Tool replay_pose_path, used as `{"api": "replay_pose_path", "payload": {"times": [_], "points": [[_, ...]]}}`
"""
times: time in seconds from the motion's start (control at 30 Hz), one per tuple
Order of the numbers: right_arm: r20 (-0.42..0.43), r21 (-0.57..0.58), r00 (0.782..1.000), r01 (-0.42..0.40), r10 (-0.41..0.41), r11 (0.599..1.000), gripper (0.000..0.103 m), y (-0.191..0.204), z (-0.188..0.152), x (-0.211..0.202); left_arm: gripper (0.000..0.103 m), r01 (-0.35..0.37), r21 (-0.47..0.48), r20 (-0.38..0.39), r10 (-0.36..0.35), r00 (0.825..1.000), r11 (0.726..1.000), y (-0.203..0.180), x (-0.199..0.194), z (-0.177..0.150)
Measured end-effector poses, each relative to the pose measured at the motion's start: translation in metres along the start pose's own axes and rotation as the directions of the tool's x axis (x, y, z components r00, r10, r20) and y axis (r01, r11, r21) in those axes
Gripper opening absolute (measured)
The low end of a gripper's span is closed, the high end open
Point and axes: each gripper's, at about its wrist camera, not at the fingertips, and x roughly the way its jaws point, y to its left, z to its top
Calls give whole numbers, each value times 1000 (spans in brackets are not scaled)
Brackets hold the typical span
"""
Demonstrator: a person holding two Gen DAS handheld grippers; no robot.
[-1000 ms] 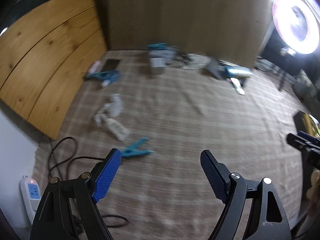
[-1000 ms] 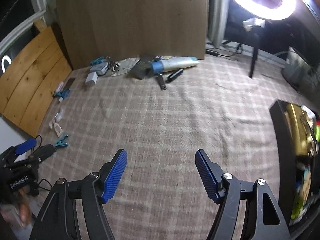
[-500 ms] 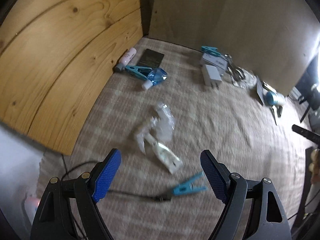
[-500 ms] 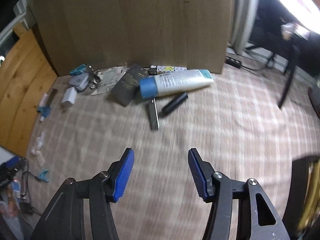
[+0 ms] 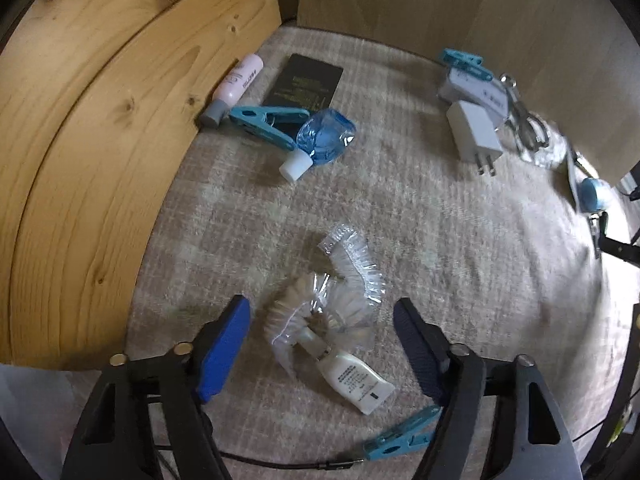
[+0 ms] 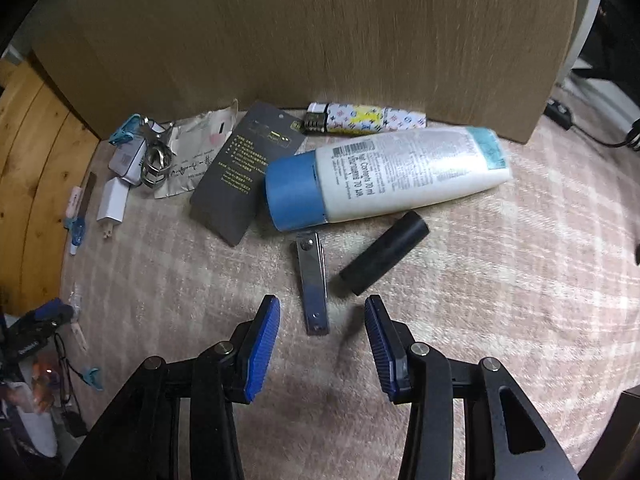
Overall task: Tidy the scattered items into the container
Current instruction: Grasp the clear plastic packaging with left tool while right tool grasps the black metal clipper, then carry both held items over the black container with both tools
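While its jaws close with nothing yet gripped, the left gripper (image 5: 322, 314) hangs over a small white tube (image 5: 356, 378) in crumpled clear wrapping (image 5: 344, 300) on the plaid-covered surface (image 5: 460, 248), a teal clip (image 5: 400, 436) lying just below. Beyond lie a blue bottle (image 5: 324, 140), another teal clip (image 5: 264, 122), a black card (image 5: 306, 86) and a white charger (image 5: 476, 134). The right gripper (image 6: 322, 314), also closing and touching nothing, brackets the near end of a nail clipper (image 6: 314, 282); behind sit a black cylinder (image 6: 384, 258), a blue-capped lotion tube (image 6: 384, 176) and a patterned lighter (image 6: 364, 120) against the board (image 6: 320, 40). No container is visible.
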Motion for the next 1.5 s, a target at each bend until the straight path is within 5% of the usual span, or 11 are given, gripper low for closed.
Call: {"api": "replay_pose_path", "payload": {"times": [0.17, 0.3, 0.43, 0.77, 1.13, 1.37, 1.5], "points": [[-11, -1, 1000, 26, -26, 1000, 37, 4, 8, 2, 52, -23, 1, 2, 23, 1000, 1000, -4, 6, 1], [-17, -33, 998, 62, -62, 998, 23, 17, 10, 5, 34, -31, 4, 17, 31, 999, 1000, -8, 4, 0], [-10, -59, 995, 97, -98, 994, 11, 28, 10, 9, 26, -25, 3, 28, 25, 999, 1000, -13, 3, -1], [-26, -21, 999, 18, -19, 1000, 11, 23, -34, -4, 21, 70, -34, 71, -67, 995, 997, -3, -15, -22], [91, 72, 995, -46, 40, 996, 11, -4, -100, -74, 20, 142, 29, 162, -144, 976, 990, -14, -70, -56], [182, 137, 983, -18, -7, 990, 11, -24, -163, -117, 20, 207, 194, 173, -241, 955, 959, -78, -102, -73], [230, 226, 972, -2, -51, 974, 11, -53, -199, -143, 20, 260, 326, 145, -320, 936, 909, -138, -113, -88]]}}
